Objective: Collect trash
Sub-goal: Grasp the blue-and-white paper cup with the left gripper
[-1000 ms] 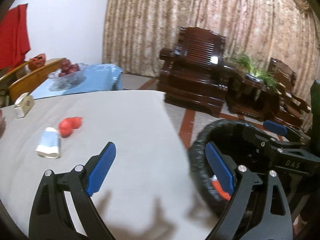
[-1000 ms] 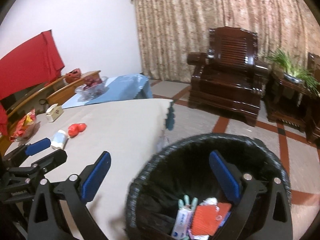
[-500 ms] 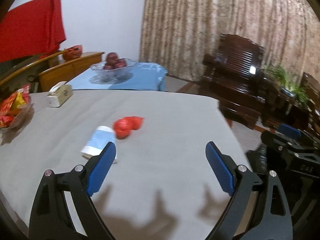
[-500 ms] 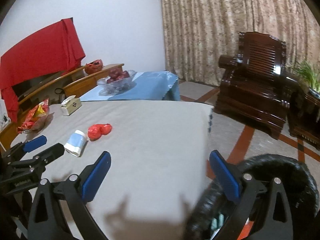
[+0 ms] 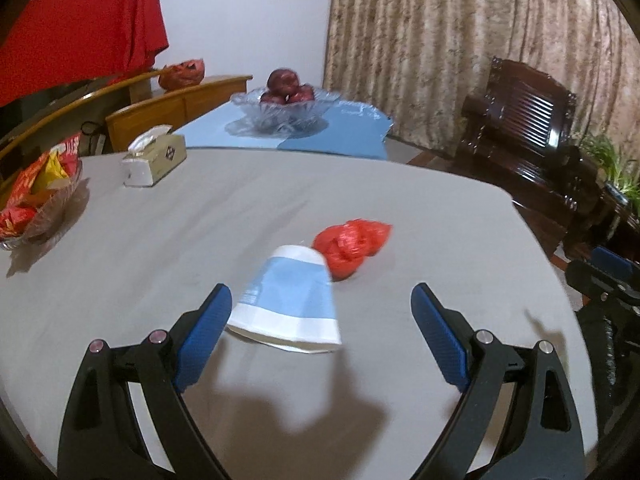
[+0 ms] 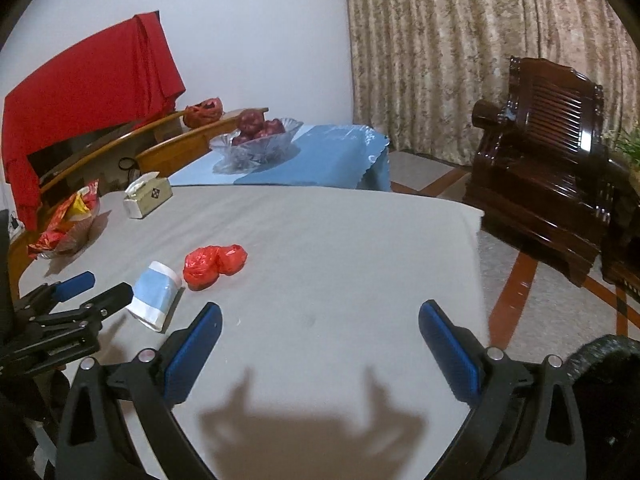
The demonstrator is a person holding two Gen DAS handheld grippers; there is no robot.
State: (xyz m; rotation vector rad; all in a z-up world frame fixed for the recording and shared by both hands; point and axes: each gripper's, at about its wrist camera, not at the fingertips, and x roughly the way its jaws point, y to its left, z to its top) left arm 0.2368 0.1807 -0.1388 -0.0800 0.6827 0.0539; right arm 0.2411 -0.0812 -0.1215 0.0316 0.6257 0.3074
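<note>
A flattened blue-and-white paper cup (image 5: 289, 298) lies on the grey table (image 5: 240, 208), with a crumpled red plastic bag (image 5: 350, 245) just behind it. My left gripper (image 5: 322, 334) is open and empty, its fingers on either side of the cup's near end, slightly above the table. My right gripper (image 6: 320, 350) is open and empty over the table's near right part; the cup (image 6: 155, 295) and red bag (image 6: 213, 265) lie to its left. The left gripper (image 6: 88, 292) shows at the left of the right wrist view. The black trash basket's rim (image 6: 600, 350) is at the lower right.
A tissue box (image 5: 154, 156) and a glass bowl of red snack packets (image 5: 36, 196) sit at the table's far left. A glass fruit bowl (image 5: 286, 106) stands on a blue-covered table behind. Dark wooden armchairs (image 6: 548, 160) stand on the floor to the right.
Both grippers swung left from over the trash basket to the table. The left gripper has closed in on the cup, which now lies between its open fingers. The basket has slid to the view's edge.
</note>
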